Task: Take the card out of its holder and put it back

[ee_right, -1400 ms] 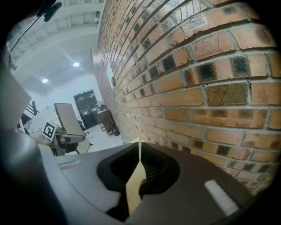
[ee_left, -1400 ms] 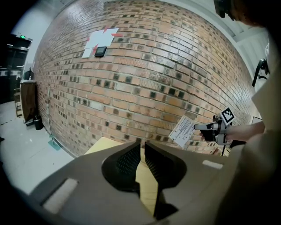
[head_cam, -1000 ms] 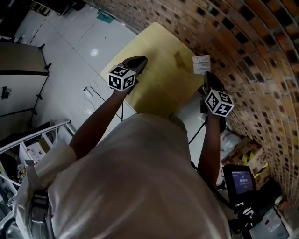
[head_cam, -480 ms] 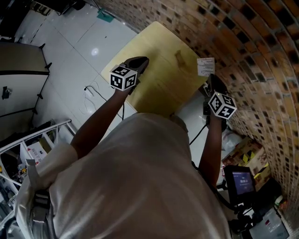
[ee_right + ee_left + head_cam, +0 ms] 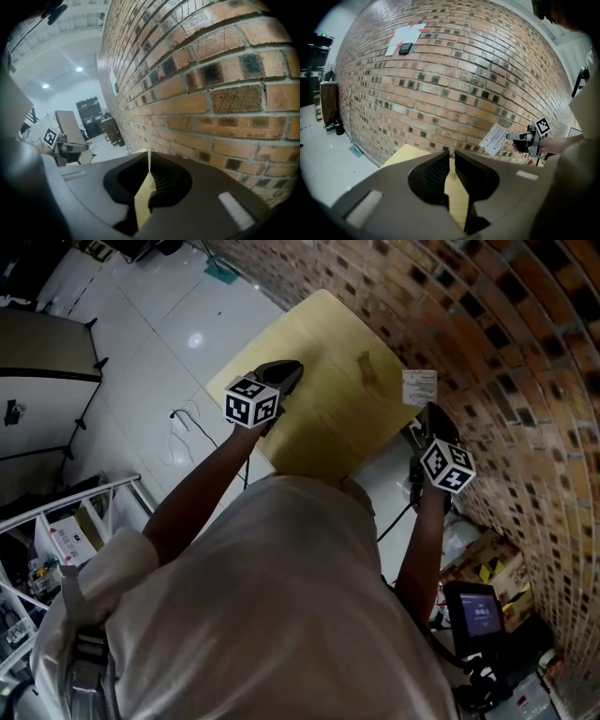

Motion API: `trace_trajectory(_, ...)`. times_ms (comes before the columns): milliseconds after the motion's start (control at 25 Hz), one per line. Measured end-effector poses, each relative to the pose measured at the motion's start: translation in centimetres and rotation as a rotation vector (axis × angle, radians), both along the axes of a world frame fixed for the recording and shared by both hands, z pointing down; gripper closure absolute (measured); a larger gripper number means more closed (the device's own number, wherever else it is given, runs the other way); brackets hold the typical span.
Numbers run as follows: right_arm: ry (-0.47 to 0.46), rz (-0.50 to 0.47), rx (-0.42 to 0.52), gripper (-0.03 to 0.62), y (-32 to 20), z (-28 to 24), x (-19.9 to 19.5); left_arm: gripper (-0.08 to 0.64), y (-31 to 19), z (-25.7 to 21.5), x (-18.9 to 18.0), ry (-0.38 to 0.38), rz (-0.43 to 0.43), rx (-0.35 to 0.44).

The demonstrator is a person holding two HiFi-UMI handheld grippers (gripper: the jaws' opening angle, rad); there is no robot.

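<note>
Watching from the side: the right gripper (image 5: pixel 425 409) is clamped shut on the card (image 5: pixel 419 387), pinching it by its near edge so the rest sticks out past the fingers toward the brick wall (image 5: pixel 506 324). The card is up in the air, out by the right-hand corner of the yellow table (image 5: pixel 309 343) and not touching anything else.

What I take to be the holder (image 5: pixel 366 365) is the small thing sitting on the tabletop, too small for me to be sure. It lies to the left of the card, further in over the table, close but clearly apart from it. So I reckon the return trip is mostly a short sideways move in from the right plus a drop, and the card's free edge has to end up pointing down at the slot. I can't make out which way that slot runs.

The left gripper (image 5: pixel 281 373) hangs over the table's left side, only a crack open with nothing in it, and it's well farther from the holder than the right one is. Looks like the right hand's job.
</note>
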State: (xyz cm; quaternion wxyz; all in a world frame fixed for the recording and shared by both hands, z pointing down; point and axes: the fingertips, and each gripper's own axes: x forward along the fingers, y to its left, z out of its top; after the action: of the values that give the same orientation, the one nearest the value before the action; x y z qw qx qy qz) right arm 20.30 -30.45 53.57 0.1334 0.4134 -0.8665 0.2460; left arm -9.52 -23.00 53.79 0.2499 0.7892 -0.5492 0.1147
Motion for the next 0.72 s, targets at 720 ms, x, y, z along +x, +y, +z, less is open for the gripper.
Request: trace_trajectory(720, 0.083, -0.203, -0.026, 0.58, -6.3, 6.6, -7.3, 0.486, 1.4, 1.9, 0.4, -0.013, -0.074, -0.048)
